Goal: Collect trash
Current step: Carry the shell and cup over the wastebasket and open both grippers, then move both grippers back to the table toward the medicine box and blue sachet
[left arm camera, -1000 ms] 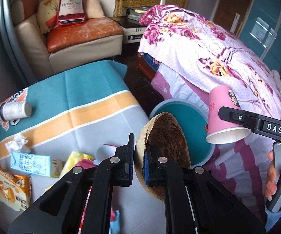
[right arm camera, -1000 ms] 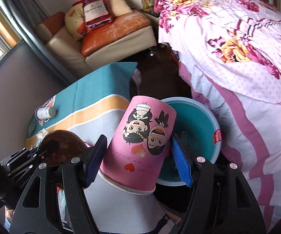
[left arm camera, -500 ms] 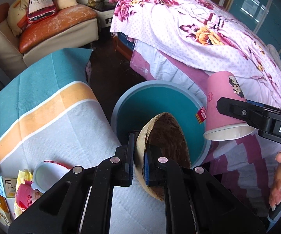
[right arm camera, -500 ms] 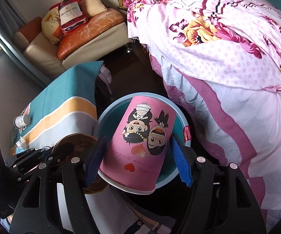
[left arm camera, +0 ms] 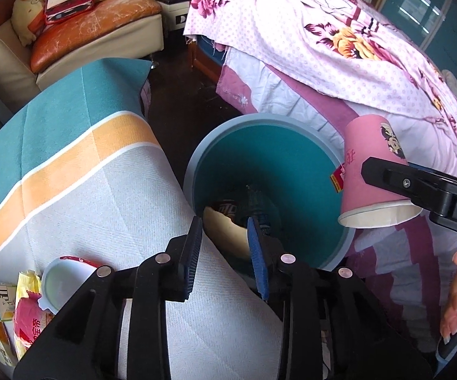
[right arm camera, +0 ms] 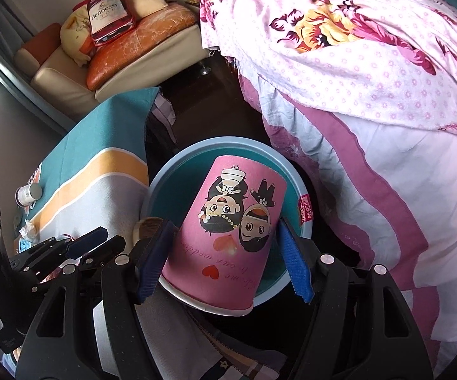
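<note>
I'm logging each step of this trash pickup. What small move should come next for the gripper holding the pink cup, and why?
Probably open the right gripper and let the pink cup drop. It is clamped upside down directly over the teal bin, whose mouth lies open below. The left gripper has just been opening with nothing between its pads, and the brown bowl already lies inside the bin.
</note>
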Tool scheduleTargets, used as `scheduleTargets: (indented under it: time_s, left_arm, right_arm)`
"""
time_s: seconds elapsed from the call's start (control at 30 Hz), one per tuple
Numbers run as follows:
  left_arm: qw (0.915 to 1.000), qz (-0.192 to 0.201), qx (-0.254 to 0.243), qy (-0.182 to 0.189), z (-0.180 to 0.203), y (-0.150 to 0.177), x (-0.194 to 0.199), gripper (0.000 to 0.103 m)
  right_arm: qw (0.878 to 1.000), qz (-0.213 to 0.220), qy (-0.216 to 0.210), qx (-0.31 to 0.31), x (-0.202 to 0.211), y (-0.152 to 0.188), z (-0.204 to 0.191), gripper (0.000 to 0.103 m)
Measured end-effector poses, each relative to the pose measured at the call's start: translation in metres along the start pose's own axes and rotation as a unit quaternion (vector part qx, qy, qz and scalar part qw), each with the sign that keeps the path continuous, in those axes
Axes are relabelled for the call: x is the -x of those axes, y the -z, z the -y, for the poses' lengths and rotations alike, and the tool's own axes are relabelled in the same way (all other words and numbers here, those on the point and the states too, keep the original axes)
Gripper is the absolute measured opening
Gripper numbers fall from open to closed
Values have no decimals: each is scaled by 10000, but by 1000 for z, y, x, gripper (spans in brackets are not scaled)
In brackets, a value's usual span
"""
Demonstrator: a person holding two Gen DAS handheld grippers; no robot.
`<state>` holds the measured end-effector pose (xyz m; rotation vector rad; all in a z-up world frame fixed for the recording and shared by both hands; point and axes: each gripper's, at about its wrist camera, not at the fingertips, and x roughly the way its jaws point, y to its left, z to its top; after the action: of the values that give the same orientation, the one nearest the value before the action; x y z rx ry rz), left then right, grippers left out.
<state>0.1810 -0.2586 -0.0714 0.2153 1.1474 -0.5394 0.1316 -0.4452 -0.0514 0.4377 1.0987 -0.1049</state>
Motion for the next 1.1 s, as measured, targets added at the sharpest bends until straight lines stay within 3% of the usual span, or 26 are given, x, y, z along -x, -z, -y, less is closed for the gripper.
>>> scheduleTargets:
  time_s: [0.13,0.2,0.27,0.57,1.1]
  left_arm:
    - [9999,10,101,92,-5,3,6,32]
    - [9998,37,129,115,-6,6,10,39]
    - [9998,105,143,102,-7,9,17,54]
    - [9988,331,284,200,-17,13,39,76]
    - [9967,470,526,407,-37,31,64,87]
  right_arm:
    - [10000,-1,-4,11,1,0,-2,64]
    - [10000,-7,1,11,1,0,-3,64]
    - [10000,-20,19,9,0,1,-4,65]
    - [9997,-188,184,27,-9,4,-5,65]
    - [9985,-390,322,194,1,17,-25,72]
